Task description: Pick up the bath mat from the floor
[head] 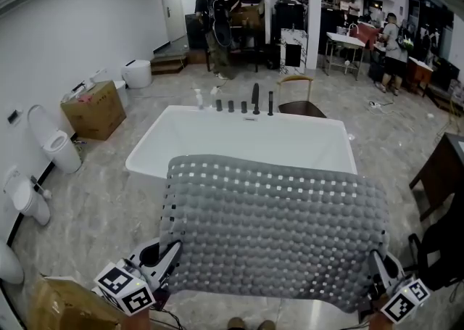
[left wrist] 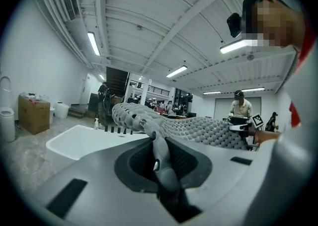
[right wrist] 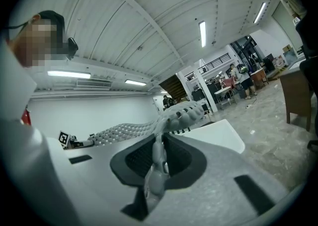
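A grey pebble-textured bath mat with rows of holes hangs spread out in the air in front of me, above the near rim of the white bathtub. My left gripper is shut on the mat's near left corner. My right gripper is shut on its near right corner. In the left gripper view the mat runs out from between the pinched jaws of the gripper. The right gripper view shows the same: the mat stretches away left from the shut gripper.
Dark taps stand on the tub's far rim. A cardboard box and toilets line the left wall. Another box lies at my lower left. A dark cabinet stands at right. People work at the far end.
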The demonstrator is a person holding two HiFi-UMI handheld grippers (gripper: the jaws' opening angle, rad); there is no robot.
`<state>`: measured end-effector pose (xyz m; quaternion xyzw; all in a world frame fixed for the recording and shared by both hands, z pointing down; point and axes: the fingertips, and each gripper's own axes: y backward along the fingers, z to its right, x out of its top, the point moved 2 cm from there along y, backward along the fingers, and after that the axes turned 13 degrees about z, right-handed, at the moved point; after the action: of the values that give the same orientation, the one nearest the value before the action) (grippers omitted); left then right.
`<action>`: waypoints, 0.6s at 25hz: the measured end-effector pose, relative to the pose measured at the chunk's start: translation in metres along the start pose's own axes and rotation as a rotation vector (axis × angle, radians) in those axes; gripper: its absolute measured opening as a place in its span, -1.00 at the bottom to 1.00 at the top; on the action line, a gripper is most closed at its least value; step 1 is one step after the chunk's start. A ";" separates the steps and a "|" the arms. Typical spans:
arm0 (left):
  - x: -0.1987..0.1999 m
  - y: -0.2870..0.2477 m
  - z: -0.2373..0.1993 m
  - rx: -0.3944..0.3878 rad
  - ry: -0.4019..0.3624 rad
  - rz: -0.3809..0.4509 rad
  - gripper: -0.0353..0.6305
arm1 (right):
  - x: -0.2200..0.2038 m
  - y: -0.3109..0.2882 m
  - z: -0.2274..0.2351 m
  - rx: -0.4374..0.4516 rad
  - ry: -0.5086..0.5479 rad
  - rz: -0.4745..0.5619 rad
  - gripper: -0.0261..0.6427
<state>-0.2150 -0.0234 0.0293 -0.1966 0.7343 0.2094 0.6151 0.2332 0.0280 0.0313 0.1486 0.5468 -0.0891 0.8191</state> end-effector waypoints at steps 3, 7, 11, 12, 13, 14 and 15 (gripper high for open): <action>0.006 0.003 0.002 -0.006 -0.008 0.005 -0.75 | 0.003 0.004 -0.003 0.000 -0.012 0.014 -0.79; 0.010 0.008 0.005 -0.012 -0.017 0.008 -0.75 | 0.005 0.012 -0.006 -0.004 0.000 0.017 -0.79; 0.012 0.010 0.005 -0.012 -0.021 0.013 -0.75 | 0.008 0.016 -0.005 -0.010 0.006 0.025 -0.79; 0.013 0.010 0.006 -0.013 -0.021 0.014 -0.75 | 0.010 0.017 -0.005 -0.011 0.007 0.028 -0.79; 0.014 0.010 0.006 -0.013 -0.020 0.015 -0.75 | 0.011 0.018 -0.005 -0.011 0.008 0.030 -0.79; 0.014 0.011 0.007 -0.014 -0.019 0.016 -0.75 | 0.011 0.018 -0.005 -0.011 0.008 0.030 -0.79; 0.013 0.012 0.007 -0.015 -0.018 0.016 -0.75 | 0.011 0.019 -0.006 -0.011 0.009 0.029 -0.80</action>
<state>-0.2179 -0.0100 0.0162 -0.1932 0.7288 0.2215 0.6185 0.2380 0.0482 0.0218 0.1522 0.5489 -0.0736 0.8186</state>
